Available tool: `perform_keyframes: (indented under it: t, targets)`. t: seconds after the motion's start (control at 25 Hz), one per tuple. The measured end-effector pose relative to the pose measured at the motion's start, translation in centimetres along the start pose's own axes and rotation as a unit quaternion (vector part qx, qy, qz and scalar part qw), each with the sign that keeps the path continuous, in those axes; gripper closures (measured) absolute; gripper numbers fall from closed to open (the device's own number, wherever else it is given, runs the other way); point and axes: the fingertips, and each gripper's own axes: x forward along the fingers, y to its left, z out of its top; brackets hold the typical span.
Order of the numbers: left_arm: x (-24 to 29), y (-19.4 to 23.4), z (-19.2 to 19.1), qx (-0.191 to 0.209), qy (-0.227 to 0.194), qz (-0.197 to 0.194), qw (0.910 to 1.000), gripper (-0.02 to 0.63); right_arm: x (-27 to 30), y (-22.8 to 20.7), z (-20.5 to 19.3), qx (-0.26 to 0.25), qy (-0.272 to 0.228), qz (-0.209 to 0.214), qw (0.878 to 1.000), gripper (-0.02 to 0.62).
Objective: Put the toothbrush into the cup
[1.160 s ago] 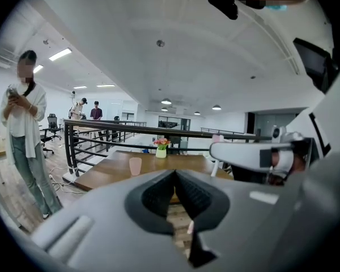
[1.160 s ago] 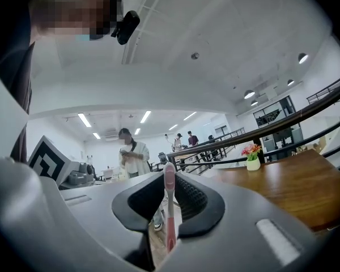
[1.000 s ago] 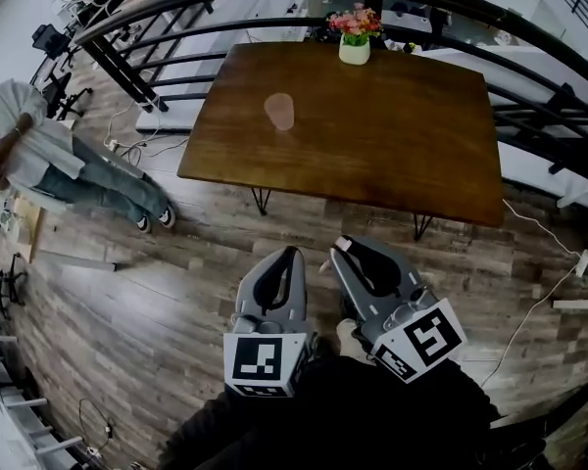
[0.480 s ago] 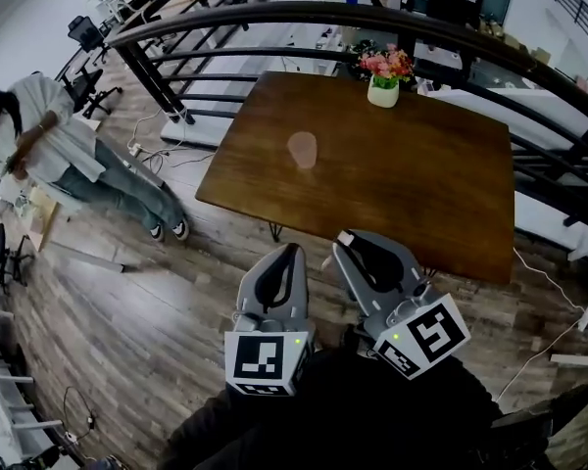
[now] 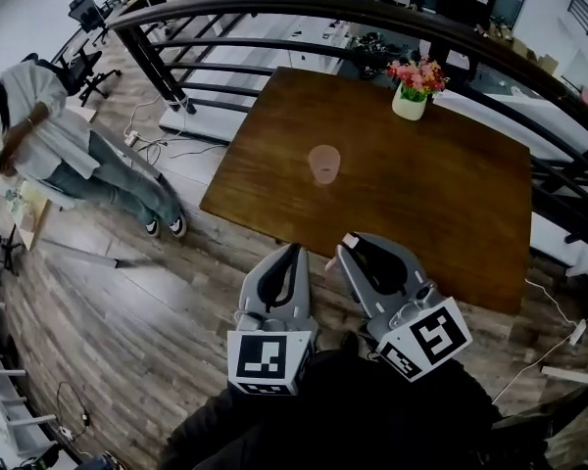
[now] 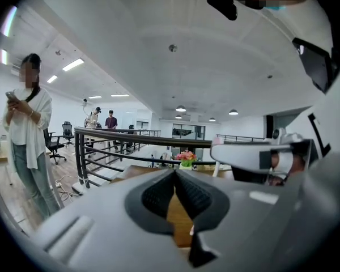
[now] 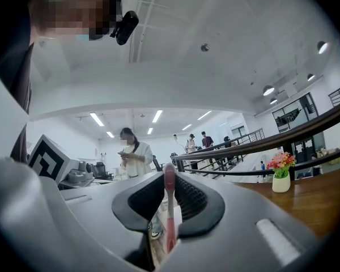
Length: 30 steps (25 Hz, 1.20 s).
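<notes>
Your right hand-held gripper [image 5: 345,248] grasps the toothbrush [image 7: 169,208] — meant for the cup [image 5: 324,164]; left hand-held gripper [image 5: 294,253] clenched, empty.

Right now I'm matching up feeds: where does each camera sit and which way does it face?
Head view: on the person's head, steeply down at the table, cup, left gripper, right gripper and dark clothing.
Left gripper view: on the left gripper, level past shut jaws toward the railing; right gripper alongside.
Right gripper view: on the right gripper, along jaws clamping the toothbrush, toward a bystander.
Shared: all three show the flower pot.
</notes>
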Motion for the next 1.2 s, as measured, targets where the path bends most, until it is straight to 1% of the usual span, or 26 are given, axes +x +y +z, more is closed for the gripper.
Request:
perform_keyframes:
  t: [0.24, 0.44, 0.6, 0.8, 0.92, 1.0, 1.08, 1.2]
  targets:
    - [5.6, 4.1, 0.2, -0.015, 0.023, -0.037, 0.9989, 0.597, 6.2, -2.6, -0.8, 0.009, 0.021, -0.034, 0.999, 0.538]
    - [10.2, 7.7, 1.1, -0.018, 0.022, -0.063, 0.9976, 0.597, 10.9, -4.8, -0.8, 0.006, 0.030, -0.064, 0.997, 0.538]
    - [12.9, 9.9, 2.7, -0.018, 0.010, -0.088, 0.9959, 0.597, 14.1, -5.9, 0.3, -0.006, 0.025, -0.086, 0.996, 0.538]
    - [14.7, 12.4, 5.6, -0.019, -0.019, -0.110, 0.9935, 0.597, 16.5, -6.2, 2.3, -0.030, 0.005, -0.117, 0.993, 0.538]
    - [15.7, 12.6, 6.8, -0.012, -0.036, -0.123, 0.9917, 0.597, 16.8, -6.9, 3.2, -0.041, -0.001, -0.133, 0.990, 0.538]
    - [16.4, 12.2, 7.5, -0.010, -0.041, -0.135, 0.9900, 0.598, 16.7, -7.8, 4.3, -0.049, -0.007, -0.147, 0.988, 0.538]
    - [17.0, 11.8, 7.7, -0.015, -0.034, -0.145, 0.9888, 0.597, 16.5, -8.8, 4.8, -0.051, -0.010, -0.162, 0.985, 0.538]
    - [18.1, 11.3, 7.1, -0.016, -0.024, -0.152, 0.9879, 0.597, 16.3, -10.3, 4.6, -0.044, -0.007, -0.176, 0.983, 0.538]
